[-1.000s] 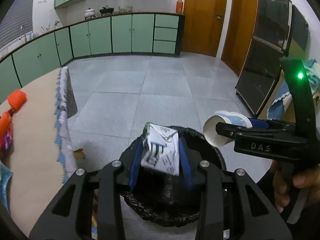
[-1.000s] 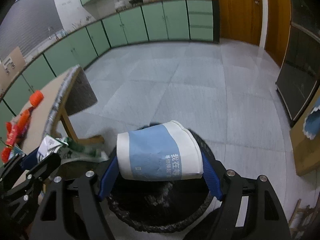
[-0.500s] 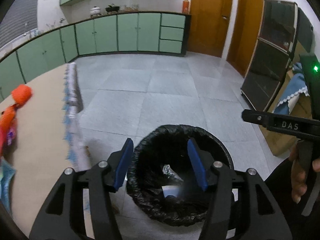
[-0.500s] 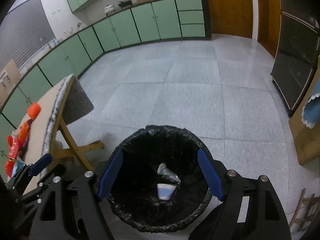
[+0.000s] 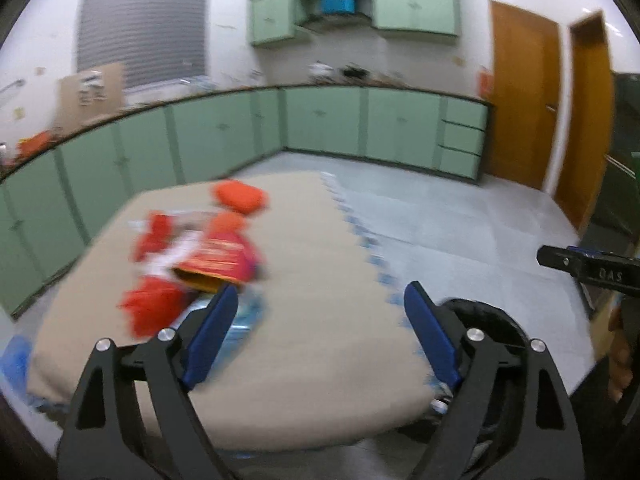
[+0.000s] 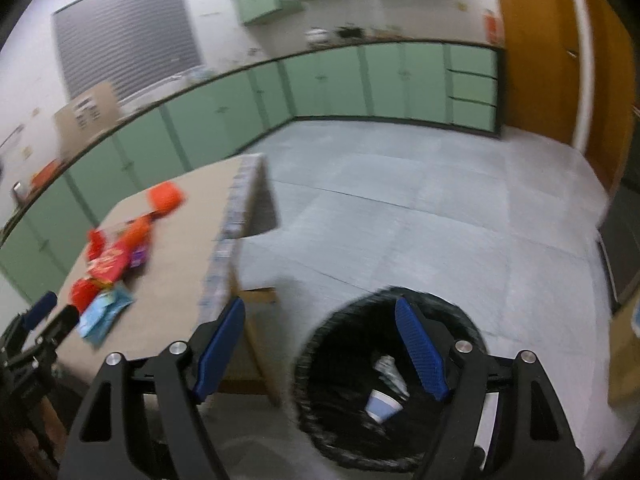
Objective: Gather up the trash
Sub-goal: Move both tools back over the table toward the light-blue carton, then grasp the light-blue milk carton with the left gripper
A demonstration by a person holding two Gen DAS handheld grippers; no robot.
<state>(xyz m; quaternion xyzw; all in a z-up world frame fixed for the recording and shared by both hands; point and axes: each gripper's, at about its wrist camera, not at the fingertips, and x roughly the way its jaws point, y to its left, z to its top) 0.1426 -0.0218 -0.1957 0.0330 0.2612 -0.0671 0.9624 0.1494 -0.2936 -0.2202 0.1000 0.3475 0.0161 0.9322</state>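
1. The left gripper fills the bottom of the left wrist view; its jaws are opening and stand wide apart, with nothing between them but the table top behind.
2. The right gripper fills the bottom of the right wrist view, its blue pads well apart and holding nothing.
3. The table has a beige top with a blue-and-white edge and takes up the middle of the left wrist view.
4. A blurred heap of red and orange wrappers lies on the table, left of centre in that view, just above the left gripper's left pad.
5. A light blue packet lies beside the heap's near end, at the lower left of the right wrist view.
6. The bin, lined with a black bag, stands on the grey floor just beside the table, at the lower middle of the right wrist view.
7. Inside the bin lie a blue and white paper cup and, touching it above, a crumpled white carton.
8. In the left wrist view the bin shows at the lower right, partly hidden behind the gripper's right finger.
9. Green cupboards run along the far wall across the upper half of both views.
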